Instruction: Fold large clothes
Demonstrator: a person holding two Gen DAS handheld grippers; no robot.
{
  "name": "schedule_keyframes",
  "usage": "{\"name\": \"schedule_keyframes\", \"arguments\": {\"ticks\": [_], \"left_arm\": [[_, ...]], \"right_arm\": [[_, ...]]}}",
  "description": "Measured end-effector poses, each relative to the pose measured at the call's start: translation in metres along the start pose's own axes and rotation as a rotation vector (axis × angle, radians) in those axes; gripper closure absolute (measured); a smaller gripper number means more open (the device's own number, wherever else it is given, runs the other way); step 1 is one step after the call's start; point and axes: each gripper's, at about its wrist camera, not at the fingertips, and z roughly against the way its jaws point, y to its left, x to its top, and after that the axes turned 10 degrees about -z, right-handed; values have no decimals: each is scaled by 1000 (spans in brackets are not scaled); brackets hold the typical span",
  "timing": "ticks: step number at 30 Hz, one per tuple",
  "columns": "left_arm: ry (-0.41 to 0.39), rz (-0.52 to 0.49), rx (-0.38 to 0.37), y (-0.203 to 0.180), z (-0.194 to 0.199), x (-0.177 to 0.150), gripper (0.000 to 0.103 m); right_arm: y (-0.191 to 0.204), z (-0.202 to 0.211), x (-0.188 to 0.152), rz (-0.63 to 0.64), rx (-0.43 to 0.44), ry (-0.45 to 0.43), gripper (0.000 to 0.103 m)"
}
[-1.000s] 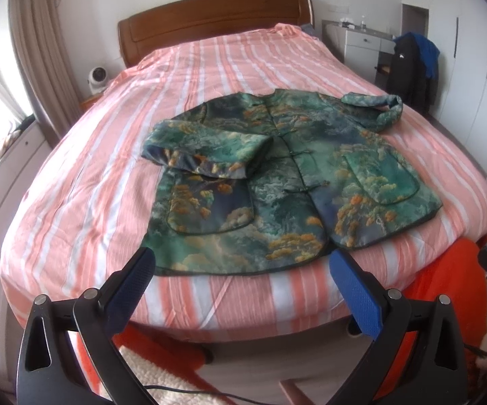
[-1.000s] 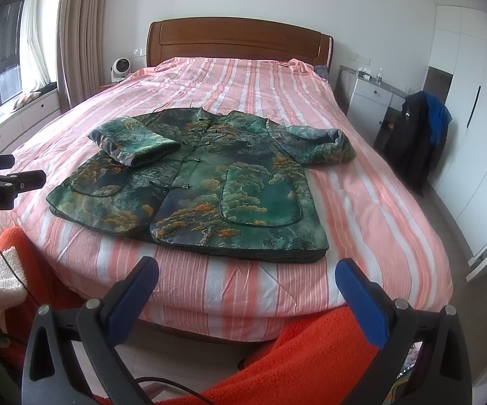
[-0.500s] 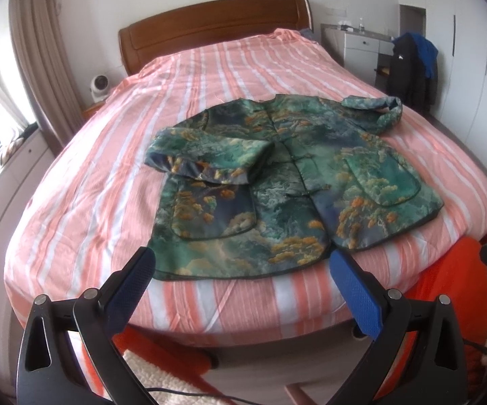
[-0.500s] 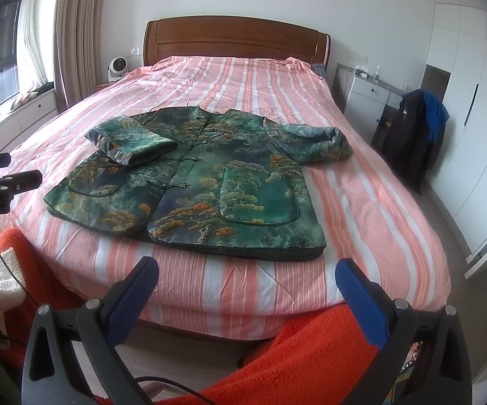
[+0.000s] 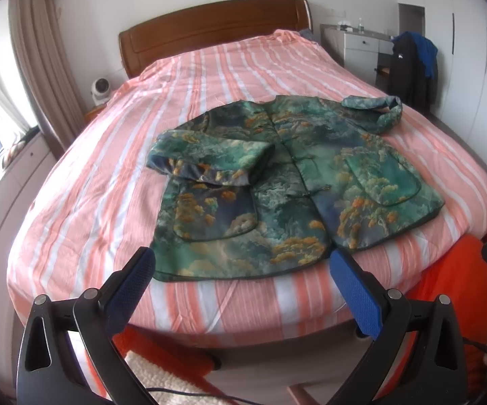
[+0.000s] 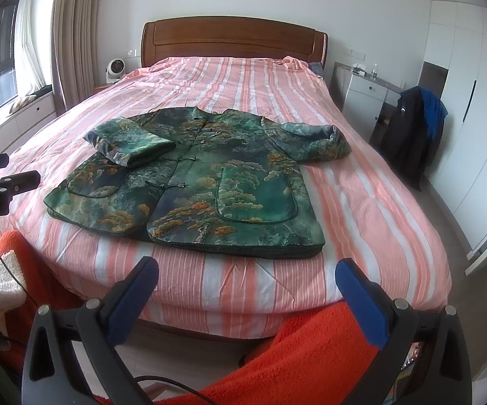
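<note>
A green patterned jacket (image 5: 297, 182) (image 6: 206, 175) lies front-up on the pink striped bed (image 5: 115, 175) (image 6: 361, 209). Its left sleeve (image 5: 209, 162) (image 6: 132, 143) is folded across the chest. The right sleeve (image 5: 375, 113) (image 6: 314, 141) sticks out sideways, bent at the cuff. My left gripper (image 5: 240, 266) hangs open just before the bed's foot edge, near the jacket's hem. Over the bed's foot, my right gripper (image 6: 246, 273) is open too, short of the hem. Neither holds anything.
An orange fleece (image 6: 297, 361) (image 5: 452, 287) lies below the grippers at the bed's foot. A wooden headboard (image 6: 233, 38) stands at the far end. A white drawer unit (image 6: 364, 92) and a dark jacket on a chair (image 6: 412, 135) stand right of the bed.
Both grippers have drifted slightly forward toward the bed, so the jacket looks a bit closer. Both stay open and the jacket has not moved.
</note>
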Motion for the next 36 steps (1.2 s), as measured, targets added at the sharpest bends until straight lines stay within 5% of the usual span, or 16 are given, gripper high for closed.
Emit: {"name": "schedule_keyframes", "arguments": {"ticks": [36], "left_arm": [[6, -7, -5, -5, 0, -6, 0]], "right_arm": [[3, 0, 0, 0, 1, 2, 0]]}}
